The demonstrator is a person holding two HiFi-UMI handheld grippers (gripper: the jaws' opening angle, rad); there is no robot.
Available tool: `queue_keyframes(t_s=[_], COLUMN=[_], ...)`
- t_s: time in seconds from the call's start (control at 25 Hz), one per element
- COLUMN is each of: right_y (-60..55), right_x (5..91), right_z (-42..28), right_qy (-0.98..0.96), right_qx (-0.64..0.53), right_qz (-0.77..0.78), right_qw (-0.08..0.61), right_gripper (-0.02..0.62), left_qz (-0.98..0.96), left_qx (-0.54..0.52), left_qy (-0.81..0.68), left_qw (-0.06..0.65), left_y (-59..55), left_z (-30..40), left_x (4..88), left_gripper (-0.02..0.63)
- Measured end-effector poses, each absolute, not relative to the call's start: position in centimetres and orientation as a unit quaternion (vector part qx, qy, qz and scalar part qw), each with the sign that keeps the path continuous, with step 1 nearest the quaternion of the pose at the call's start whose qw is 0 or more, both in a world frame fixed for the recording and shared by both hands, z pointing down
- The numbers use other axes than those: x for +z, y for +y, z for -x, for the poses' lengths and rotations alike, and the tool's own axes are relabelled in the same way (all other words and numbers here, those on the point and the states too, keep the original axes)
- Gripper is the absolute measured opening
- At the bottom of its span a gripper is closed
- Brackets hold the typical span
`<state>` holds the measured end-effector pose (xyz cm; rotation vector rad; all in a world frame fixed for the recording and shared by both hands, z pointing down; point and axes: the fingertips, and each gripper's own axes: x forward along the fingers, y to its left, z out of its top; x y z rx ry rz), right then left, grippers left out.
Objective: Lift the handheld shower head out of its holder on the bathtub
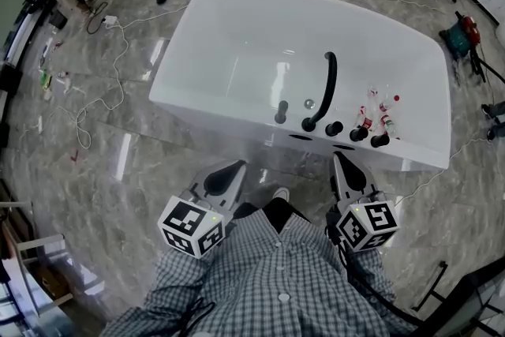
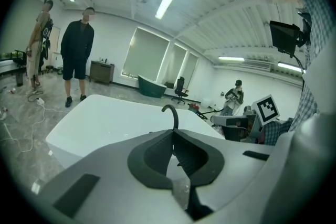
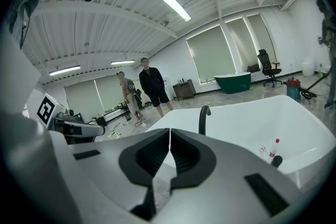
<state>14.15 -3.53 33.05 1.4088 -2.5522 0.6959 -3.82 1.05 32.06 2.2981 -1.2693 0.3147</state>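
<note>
Fingers (image 2: pixel 149 162) shut and empty on left gripper (image 1: pixel 235 166) and right gripper (image 1: pixel 341 162), short of the tub (image 1: pixel 252 35); spread one wide before closing round the shower head (image 1: pixel 282 112) on its near rim.

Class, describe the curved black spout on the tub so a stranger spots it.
Find the white bathtub on the grey floor. Among the black fittings on its near rim, the spout is the only tall one, hooking over the basin.
</note>
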Motion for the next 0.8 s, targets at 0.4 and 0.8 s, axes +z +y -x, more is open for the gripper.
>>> queue_keyframes(t_s=[0.4, 0.8], right_y=[-5.2, -6.8], right_x=[34.0, 34.8], right_z=[-15.3, -14.9], right_qy=[-0.826, -0.794], right_qx=[0.25, 0.264], right_qz=[-0.499, -0.542], right_qw=[0.072, 0.077], right_gripper=[0.018, 0.018], left_qz=[-0.852, -0.883], left_qx=[0.132, 0.17], left_qy=[-0.438, -0.372], left_qw=[0.253, 0.231], left_y=[-2.6, -7.0], left_z=[3.2, 2.9], left_x=[33.5, 36.4], left_gripper=[0.009, 0.009])
